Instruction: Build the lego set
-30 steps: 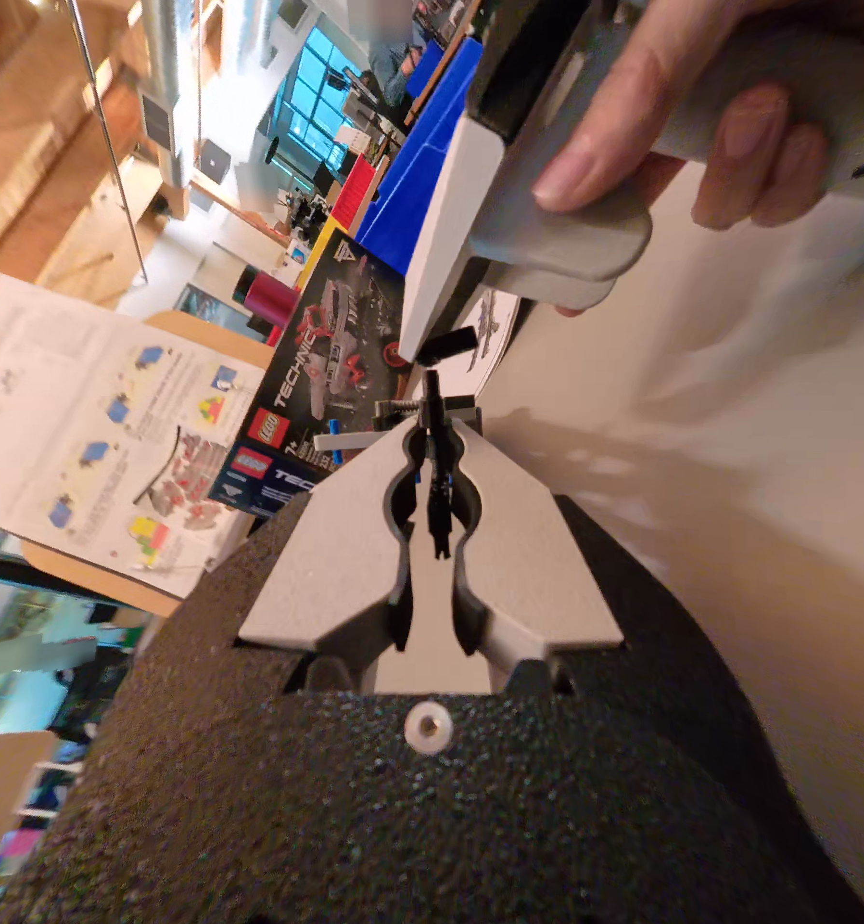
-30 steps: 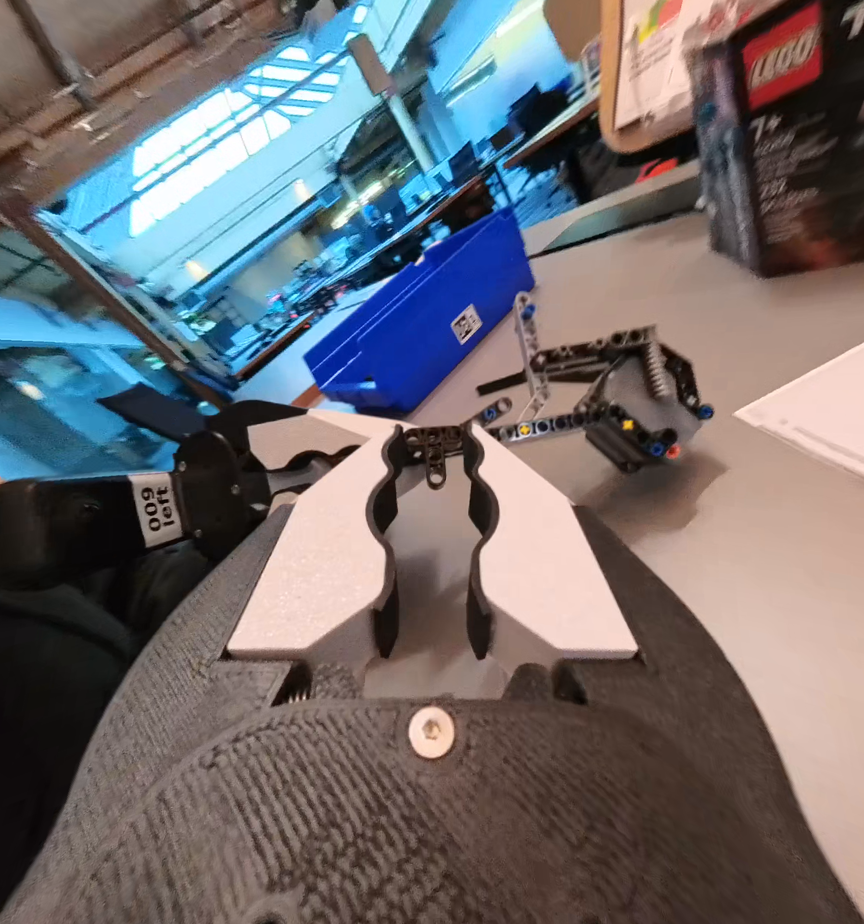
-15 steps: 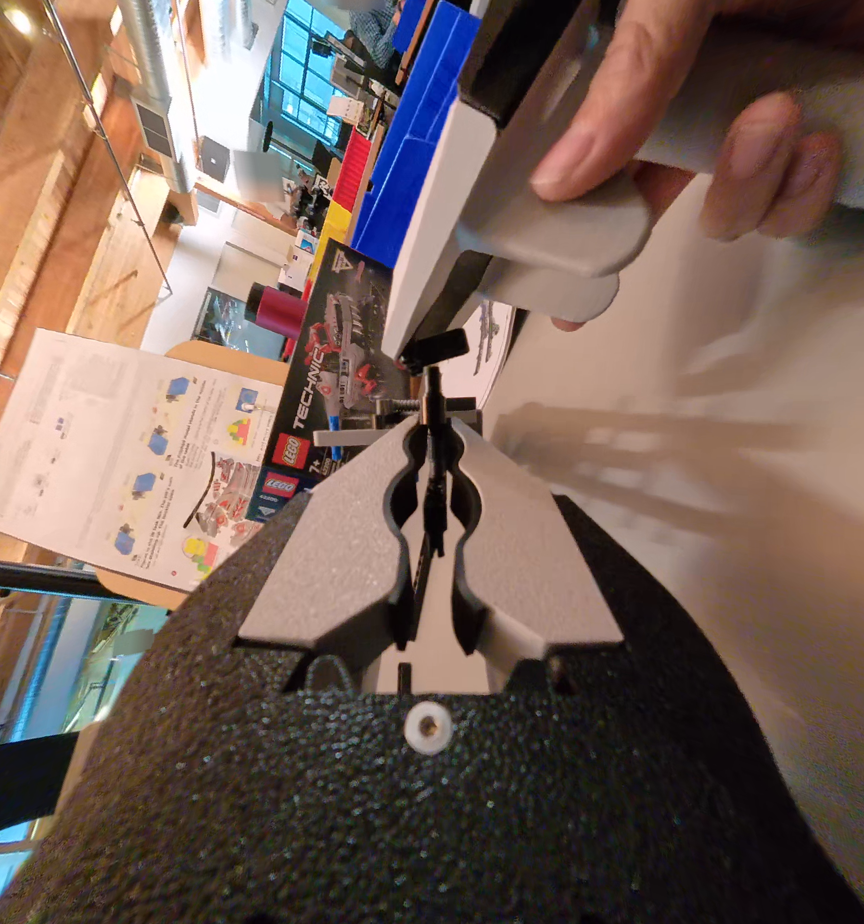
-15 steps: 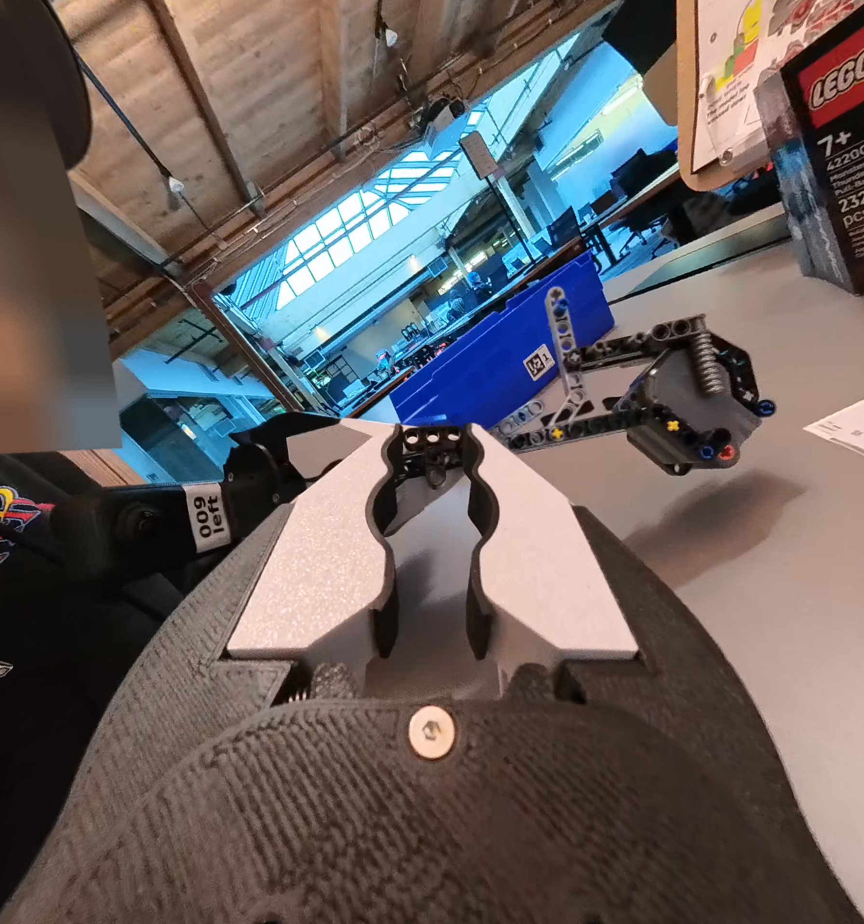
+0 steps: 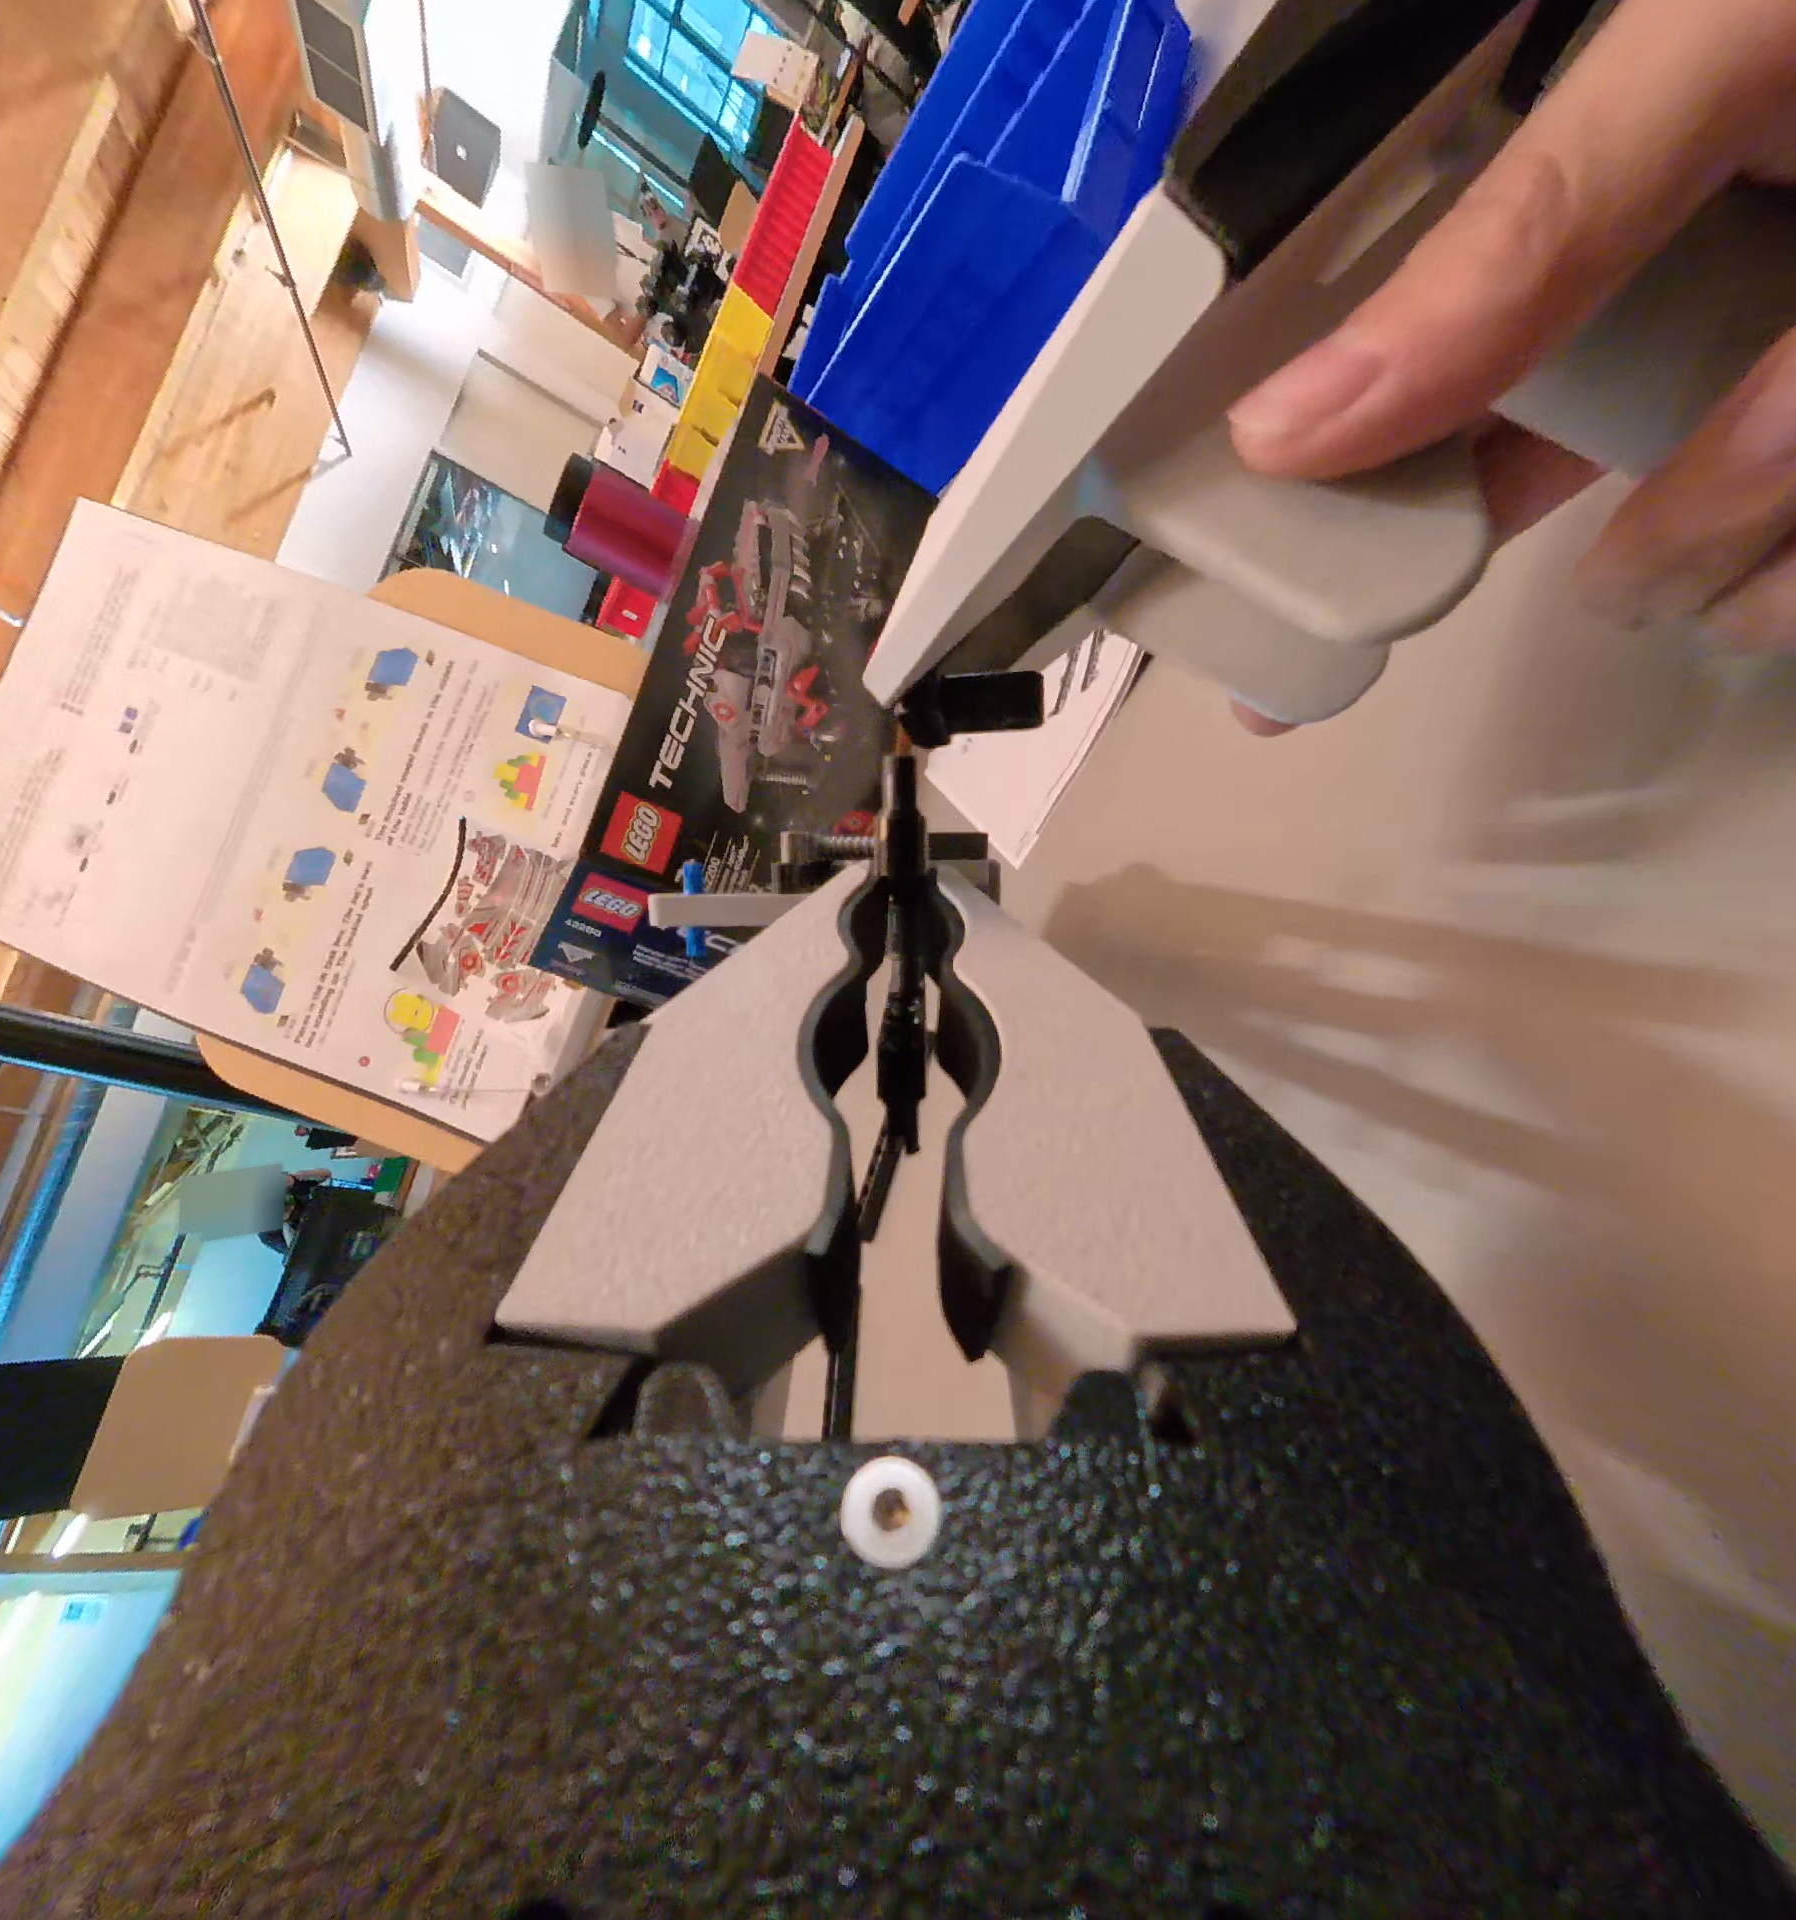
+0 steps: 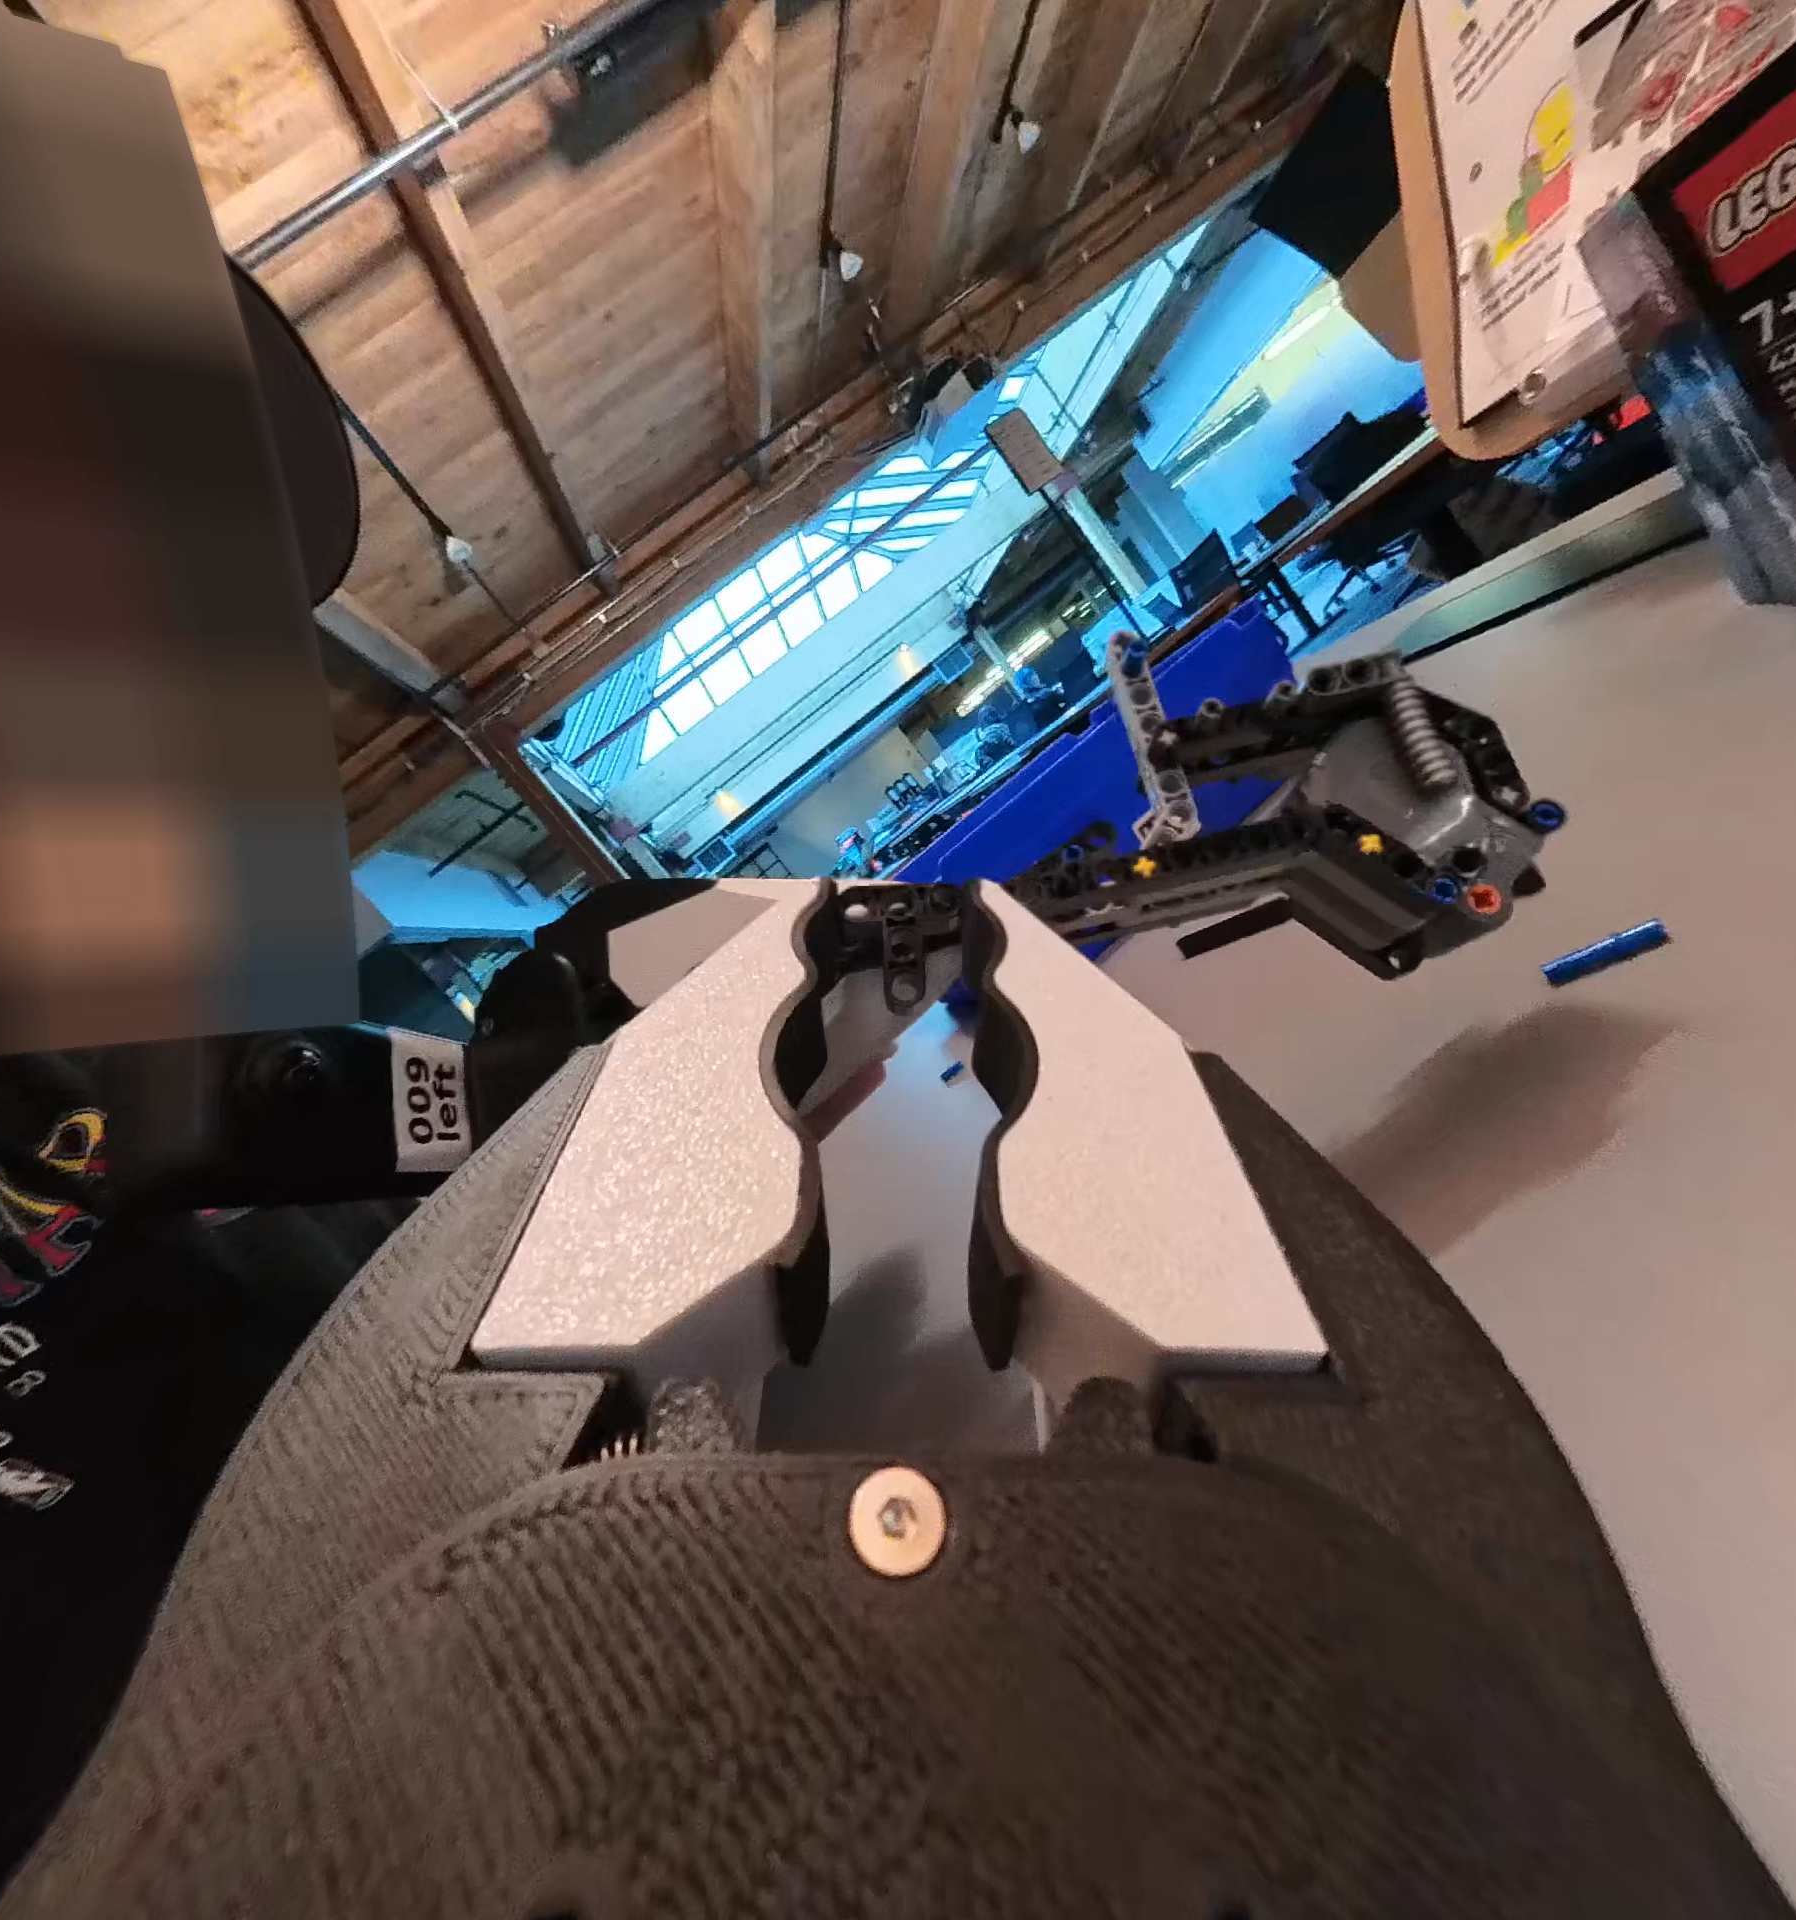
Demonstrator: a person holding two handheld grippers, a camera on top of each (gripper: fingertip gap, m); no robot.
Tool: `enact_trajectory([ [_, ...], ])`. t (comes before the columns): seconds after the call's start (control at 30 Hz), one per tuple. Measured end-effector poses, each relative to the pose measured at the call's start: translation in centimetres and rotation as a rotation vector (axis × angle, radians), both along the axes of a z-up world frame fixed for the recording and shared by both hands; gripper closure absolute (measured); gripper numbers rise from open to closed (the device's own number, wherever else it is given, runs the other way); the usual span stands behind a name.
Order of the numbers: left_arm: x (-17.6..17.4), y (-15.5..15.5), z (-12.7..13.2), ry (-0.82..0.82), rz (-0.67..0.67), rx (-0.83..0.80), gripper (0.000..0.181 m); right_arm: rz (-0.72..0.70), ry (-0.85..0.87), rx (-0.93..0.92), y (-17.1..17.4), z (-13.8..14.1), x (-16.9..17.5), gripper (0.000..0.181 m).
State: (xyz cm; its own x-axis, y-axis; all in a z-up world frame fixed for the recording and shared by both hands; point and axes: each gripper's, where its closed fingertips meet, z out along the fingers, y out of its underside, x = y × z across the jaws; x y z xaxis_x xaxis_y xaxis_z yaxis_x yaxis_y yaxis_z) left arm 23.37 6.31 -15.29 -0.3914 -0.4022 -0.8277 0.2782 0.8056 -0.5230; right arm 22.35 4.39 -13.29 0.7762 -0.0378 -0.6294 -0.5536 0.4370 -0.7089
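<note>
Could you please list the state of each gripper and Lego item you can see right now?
Left gripper: shut on the assembly.
Right gripper: shut on the small black T-shaped beam.
Black and grey Lego assembly with a spring: held off the table.
Loose blue Lego axle: lying on the grey table.
Lego set box: standing upright.

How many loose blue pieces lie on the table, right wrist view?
2: a blue axle near the assembly, and a tiny blue piece seen between the jaws. Others may be hidden.
</note>
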Motion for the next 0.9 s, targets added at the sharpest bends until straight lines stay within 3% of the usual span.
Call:
enact_trajectory([
  [0.37,-0.2,0.3,0.2,0.011,0.006,0.011,0.178,-0.029,0.025,0.037,1.1,0.1,0.2,0.160],
  [0.63,-0.2,0.8,-0.2,0.001,0.041,0.127,0.178,-0.040,0.018,-0.018,1.7,-0.3,0.2,0.160],
  [0.9,-0.4,0.9,-0.8,0.158,0.055,0.009,0.178,-0.042,0.032,-0.051,2.0,-0.7,0.3,0.159],
])
